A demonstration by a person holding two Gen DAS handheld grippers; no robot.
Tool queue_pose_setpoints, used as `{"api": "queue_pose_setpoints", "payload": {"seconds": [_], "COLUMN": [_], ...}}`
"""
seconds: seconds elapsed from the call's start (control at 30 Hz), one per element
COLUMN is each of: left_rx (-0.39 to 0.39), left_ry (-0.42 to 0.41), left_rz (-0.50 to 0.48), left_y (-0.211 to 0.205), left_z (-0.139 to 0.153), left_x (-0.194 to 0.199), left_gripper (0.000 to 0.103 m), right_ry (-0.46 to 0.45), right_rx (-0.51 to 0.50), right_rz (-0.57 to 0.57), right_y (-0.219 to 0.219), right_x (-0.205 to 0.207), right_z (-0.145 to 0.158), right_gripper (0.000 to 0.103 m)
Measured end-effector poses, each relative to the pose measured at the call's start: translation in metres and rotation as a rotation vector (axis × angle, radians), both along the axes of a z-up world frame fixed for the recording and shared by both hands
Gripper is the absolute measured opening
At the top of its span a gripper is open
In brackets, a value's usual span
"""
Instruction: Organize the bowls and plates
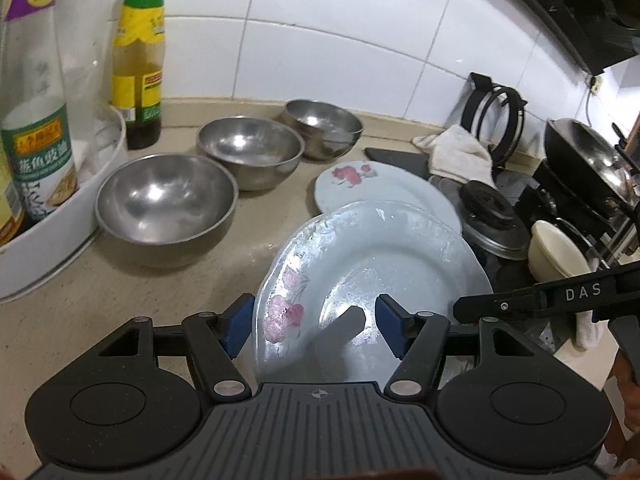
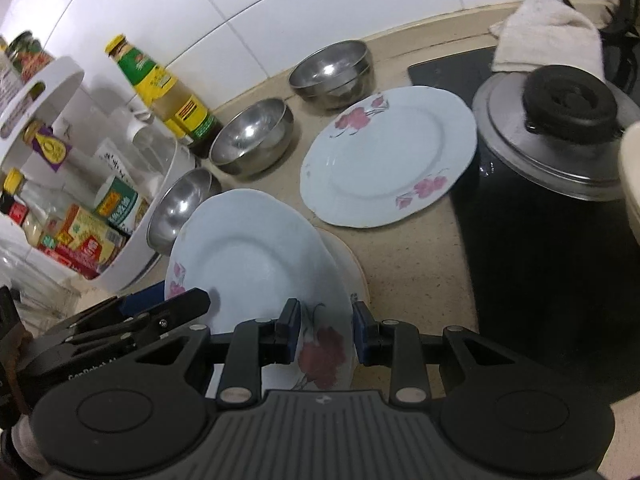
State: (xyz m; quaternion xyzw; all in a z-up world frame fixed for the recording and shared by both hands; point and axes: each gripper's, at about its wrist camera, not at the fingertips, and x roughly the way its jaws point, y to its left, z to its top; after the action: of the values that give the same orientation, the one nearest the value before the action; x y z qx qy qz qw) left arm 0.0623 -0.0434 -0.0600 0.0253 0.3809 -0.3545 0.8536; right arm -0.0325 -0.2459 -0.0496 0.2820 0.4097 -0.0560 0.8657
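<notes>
A white plate with pink flowers (image 2: pixel 256 256) stands tilted above the counter, and my right gripper (image 2: pixel 326 330) is shut on its near rim. That plate (image 1: pixel 372 276) fills the left wrist view. My left gripper (image 1: pixel 315 326) straddles its left rim: one blue pad lies outside the edge, the other hovers over the face, and neither presses. A second flowered plate (image 2: pixel 388 156) lies flat on the counter behind. Three steel bowls (image 1: pixel 166 200) (image 1: pixel 250 152) (image 1: pixel 324 126) stand in a row toward the tiled wall. A white dish (image 2: pixel 348 268) shows beneath the held plate.
A white rack (image 2: pixel 132 256) with sauce bottles stands at the left, with a tall bottle (image 1: pixel 138 60) beside it. To the right a lidded pot (image 2: pixel 560 128) sits on the black stove, with a white cloth (image 1: pixel 460 152), a wok (image 1: pixel 588 156) and a cream bowl (image 1: pixel 556 252).
</notes>
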Motion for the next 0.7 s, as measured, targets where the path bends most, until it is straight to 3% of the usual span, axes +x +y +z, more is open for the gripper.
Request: {"api": "queue_pose_setpoints", "payload": {"seconds": [0.1, 0.33, 0.43, 0.57, 0.7], "left_rx": [0.004, 0.019, 0.025, 0.019, 0.010], "left_ry": [0.015, 0.045, 0.049, 0.059, 0.063], "left_rz": [0.024, 0.041, 0.040, 0.038, 0.028], "left_y": [0.002, 0.004, 0.005, 0.007, 0.009], "left_z": [-0.003, -0.014, -0.017, -0.020, -0.021], "left_x": [0.006, 0.013, 0.013, 0.016, 0.019], "left_gripper": [0.071, 0.071, 0.071, 0.071, 0.068], "right_ry": [0.005, 0.029, 0.033, 0.060, 0.054], "right_rx": [0.000, -0.111, -0.180, -0.186, -0.252], "right_rz": [0.021, 0.083, 0.107, 0.119, 0.138], "right_y": [0.001, 0.014, 0.023, 0.027, 0.036], "right_x": [0.008, 0.027, 0.032, 0.036, 0.038], "right_z": [-0.003, -0.006, -0.004, -0.011, -0.009], "right_gripper": [0.028, 0.030, 0.034, 0.039, 0.042]}}
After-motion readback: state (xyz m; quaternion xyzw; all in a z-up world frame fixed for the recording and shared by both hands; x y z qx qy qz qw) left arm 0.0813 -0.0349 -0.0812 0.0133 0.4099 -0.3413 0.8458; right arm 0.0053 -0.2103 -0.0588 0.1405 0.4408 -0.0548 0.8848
